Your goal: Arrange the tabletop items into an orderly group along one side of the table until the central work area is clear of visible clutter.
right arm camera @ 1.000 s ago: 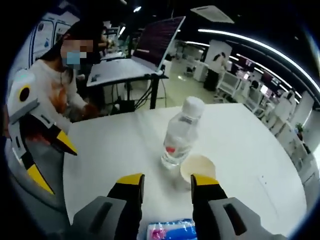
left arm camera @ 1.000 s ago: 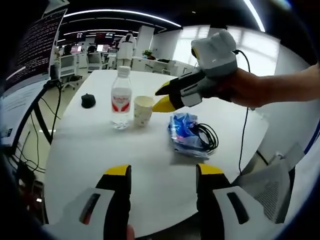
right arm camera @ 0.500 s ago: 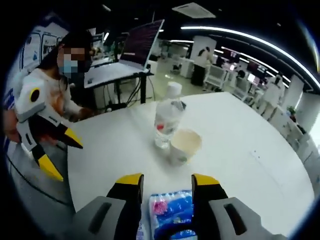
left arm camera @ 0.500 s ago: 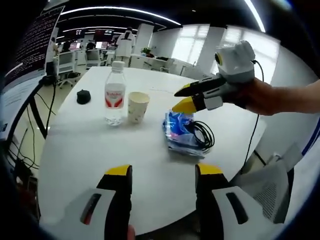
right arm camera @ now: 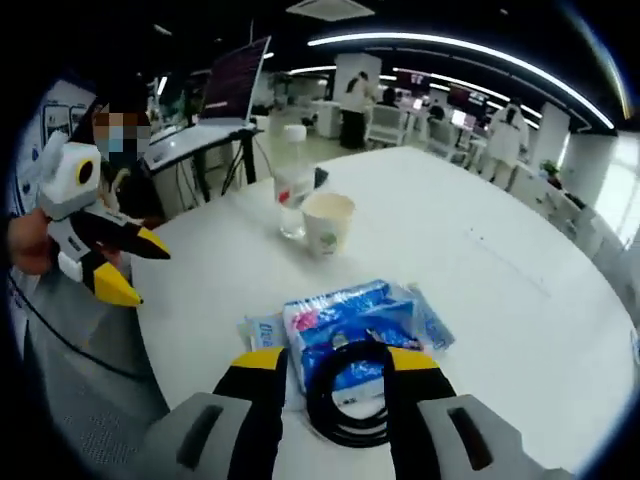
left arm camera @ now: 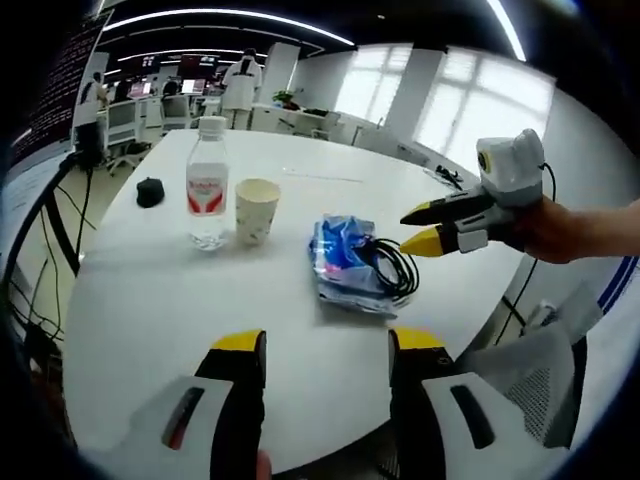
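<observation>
White table (left arm camera: pixel 150 300): bottle (left arm camera: pixel 206 183), cup (left arm camera: pixel 255 210), packet (left arm camera: pixel 343 262).

right gripper (left arm camera: pixel 420 228) pulled back from cup (left arm camera: pixel 256 209) — now open over black cable (right arm camera: pixel 352 388) on blue packet (right arm camera: pixel 345 320)

One water bottle (left arm camera: pixel 206 182), one paper cup (left arm camera: pixel 256 209), one blue packet (left arm camera: pixel 341 262), one black cable (left arm camera: pixel 395 268), one dark puck (left arm camera: pixel 150 191).

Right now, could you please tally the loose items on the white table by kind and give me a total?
Water bottle: 1
Paper cup: 1
Blue packets: 1 pile; number of packets unclear
Black cable coil: 1
Small black object, far edge: 1
Total: 5 items, counting the pile as one.
</observation>
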`<state>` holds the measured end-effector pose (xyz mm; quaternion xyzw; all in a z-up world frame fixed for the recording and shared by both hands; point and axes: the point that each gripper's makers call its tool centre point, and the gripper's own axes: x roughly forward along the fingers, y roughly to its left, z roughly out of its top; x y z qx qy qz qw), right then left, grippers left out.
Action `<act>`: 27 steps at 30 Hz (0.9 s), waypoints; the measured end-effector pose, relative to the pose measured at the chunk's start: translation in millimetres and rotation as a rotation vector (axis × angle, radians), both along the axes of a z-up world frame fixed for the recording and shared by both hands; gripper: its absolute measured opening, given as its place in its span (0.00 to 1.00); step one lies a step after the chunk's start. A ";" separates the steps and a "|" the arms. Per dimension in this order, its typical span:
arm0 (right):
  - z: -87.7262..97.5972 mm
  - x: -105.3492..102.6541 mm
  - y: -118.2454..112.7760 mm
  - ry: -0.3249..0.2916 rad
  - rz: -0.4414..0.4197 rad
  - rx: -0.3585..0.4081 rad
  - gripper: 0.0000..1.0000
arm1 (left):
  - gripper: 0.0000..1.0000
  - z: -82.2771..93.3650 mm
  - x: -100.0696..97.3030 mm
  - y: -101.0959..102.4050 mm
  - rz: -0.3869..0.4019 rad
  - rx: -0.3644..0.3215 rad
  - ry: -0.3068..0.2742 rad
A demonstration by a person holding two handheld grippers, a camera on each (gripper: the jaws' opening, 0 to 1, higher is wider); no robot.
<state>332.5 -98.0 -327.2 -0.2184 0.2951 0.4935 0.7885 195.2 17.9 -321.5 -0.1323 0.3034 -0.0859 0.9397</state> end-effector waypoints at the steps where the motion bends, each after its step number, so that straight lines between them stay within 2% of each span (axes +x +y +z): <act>1: 0.8 -0.4 -2.6 0.002 -0.007 0.000 0.37 | 0.48 -0.6 0.7 -1.8 -0.004 -0.002 0.002; 13: -9.4 1.5 -51.2 0.088 -0.204 0.011 0.34 | 0.46 -4.1 9.0 -14.6 -0.030 -0.015 0.014; 27: -29.9 7.7 -87.8 0.164 -0.342 0.046 0.32 | 0.45 -8.1 19.4 -36.3 -0.072 -0.032 0.029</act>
